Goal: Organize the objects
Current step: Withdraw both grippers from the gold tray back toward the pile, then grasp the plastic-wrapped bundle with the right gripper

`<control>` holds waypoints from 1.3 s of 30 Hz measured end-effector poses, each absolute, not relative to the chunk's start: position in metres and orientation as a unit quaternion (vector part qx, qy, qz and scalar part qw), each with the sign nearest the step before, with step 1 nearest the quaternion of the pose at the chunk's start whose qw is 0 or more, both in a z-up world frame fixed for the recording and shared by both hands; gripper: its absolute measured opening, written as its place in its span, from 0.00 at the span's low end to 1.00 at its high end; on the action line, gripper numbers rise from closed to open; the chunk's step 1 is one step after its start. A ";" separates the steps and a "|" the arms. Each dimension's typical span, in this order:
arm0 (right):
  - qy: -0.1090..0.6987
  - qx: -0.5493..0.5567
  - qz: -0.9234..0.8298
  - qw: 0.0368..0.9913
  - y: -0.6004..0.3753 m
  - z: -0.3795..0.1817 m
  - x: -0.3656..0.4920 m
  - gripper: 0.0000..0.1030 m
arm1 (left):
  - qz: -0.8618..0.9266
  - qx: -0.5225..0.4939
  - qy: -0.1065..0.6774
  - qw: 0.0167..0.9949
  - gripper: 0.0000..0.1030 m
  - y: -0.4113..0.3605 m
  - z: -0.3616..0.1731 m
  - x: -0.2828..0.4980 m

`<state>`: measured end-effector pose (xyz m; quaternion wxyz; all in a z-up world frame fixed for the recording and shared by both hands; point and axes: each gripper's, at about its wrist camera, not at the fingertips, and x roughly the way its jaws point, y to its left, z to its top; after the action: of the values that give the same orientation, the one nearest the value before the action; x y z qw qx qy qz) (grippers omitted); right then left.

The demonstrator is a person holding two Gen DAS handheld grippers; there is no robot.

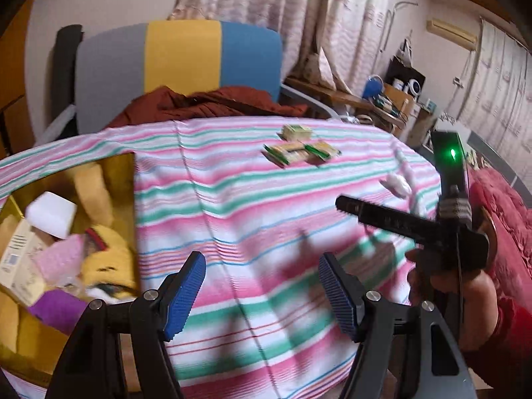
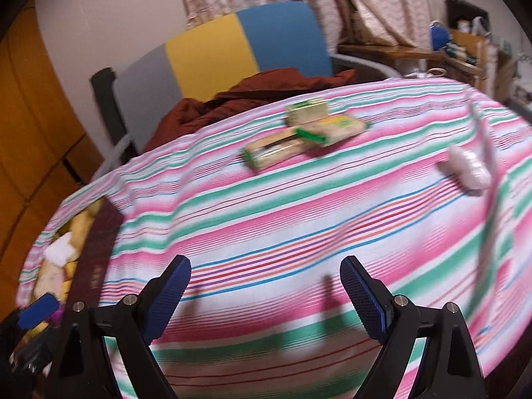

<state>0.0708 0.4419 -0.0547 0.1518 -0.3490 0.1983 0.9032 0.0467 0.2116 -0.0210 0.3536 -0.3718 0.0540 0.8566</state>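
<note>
Outstanding: three green-and-yellow packets clustered near the table's far edge, white wrapped bundle toward its right edge. Filed: assorted items in the yellow box at the left edge. Left gripper and right gripper: spread, empty.

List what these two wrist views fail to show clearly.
- Green-and-yellow packets: print unreadable in both views, motion blur.
- White wrapped item: identity unclear, blurred; in the left wrist view the right gripper partly covers it.
- Box of items: contents cut off by the left frame edge and left gripper; in the right wrist view only a sliver shows.
- Striped cloth: what lies beneath is hidden.
</note>
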 end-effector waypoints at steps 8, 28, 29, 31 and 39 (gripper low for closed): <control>0.177 -0.354 0.891 0.223 0.489 -0.057 0.080 0.89 | 0.842 -0.391 0.068 0.366 0.69 0.236 -0.033 0.052; 0.161 -0.313 0.885 0.306 0.614 -0.044 0.087 0.89 | 0.822 -0.409 0.094 0.384 0.69 0.270 -0.046 0.059; 0.163 -0.318 0.882 0.307 0.622 -0.046 0.084 0.89 | 0.821 -0.410 0.095 0.385 0.69 0.272 -0.047 0.059; 0.165 -0.331 0.877 0.306 0.633 -0.050 0.079 0.84 | 0.820 -0.411 0.096 0.387 0.69 0.274 -0.047 0.059; 0.189 -0.380 0.857 0.293 0.656 -0.080 0.071 0.48 | 0.816 -0.410 0.107 0.394 0.69 0.288 -0.048 0.058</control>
<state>0.0707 0.6560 -0.0799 0.2931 -0.3799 0.1894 0.8567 0.0577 0.2879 -0.0481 0.3937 -0.4097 0.1072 0.8159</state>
